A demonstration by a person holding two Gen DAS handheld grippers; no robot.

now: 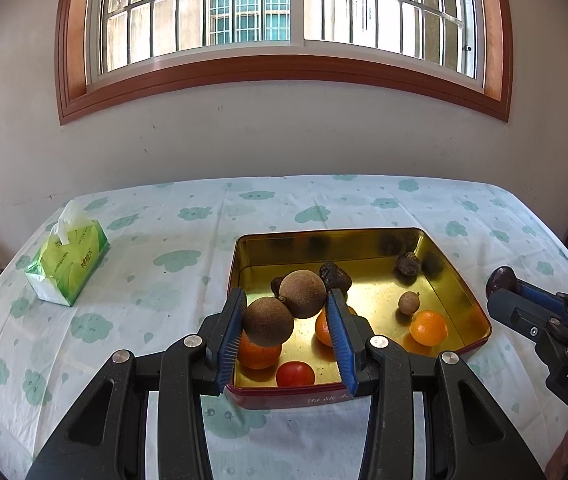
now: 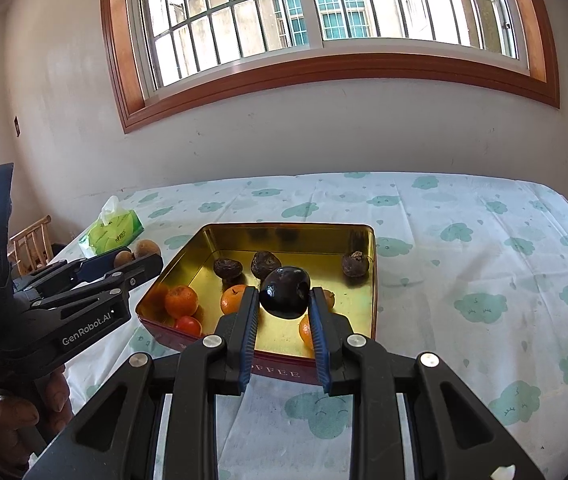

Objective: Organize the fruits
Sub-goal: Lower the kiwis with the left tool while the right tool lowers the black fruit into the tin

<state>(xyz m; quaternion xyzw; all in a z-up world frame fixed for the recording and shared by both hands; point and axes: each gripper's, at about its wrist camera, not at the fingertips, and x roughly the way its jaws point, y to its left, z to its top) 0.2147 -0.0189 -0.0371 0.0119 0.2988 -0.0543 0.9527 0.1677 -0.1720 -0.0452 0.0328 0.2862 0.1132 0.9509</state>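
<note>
Your left tongs (image 1: 288, 330) grip two joined brown longans (image 1: 284, 308); your right tongs (image 2: 284, 312) clamp a dark glossy fruit (image 2: 286, 292), both above the gold tin (image 1: 460, 276) on the counter (image 1: 163, 280).

The left gripper (image 2: 139, 268), at nine o'clock in the right wrist view, bears "GenRobot.AI" in white along its arm, and small white print near its handle is too fine to read. In that view the tin (image 2: 284, 372) shows "OFFEE" on its red front wall at six o'clock; in the left wrist view that wall carries pale characters I cannot make out. The right gripper (image 1: 504, 284), at four o'clock in the left wrist view, shows "DAS" cut off at the edge, and the tissue pack (image 1: 69, 260) at nine o'clock has an unreadable logo.
</note>
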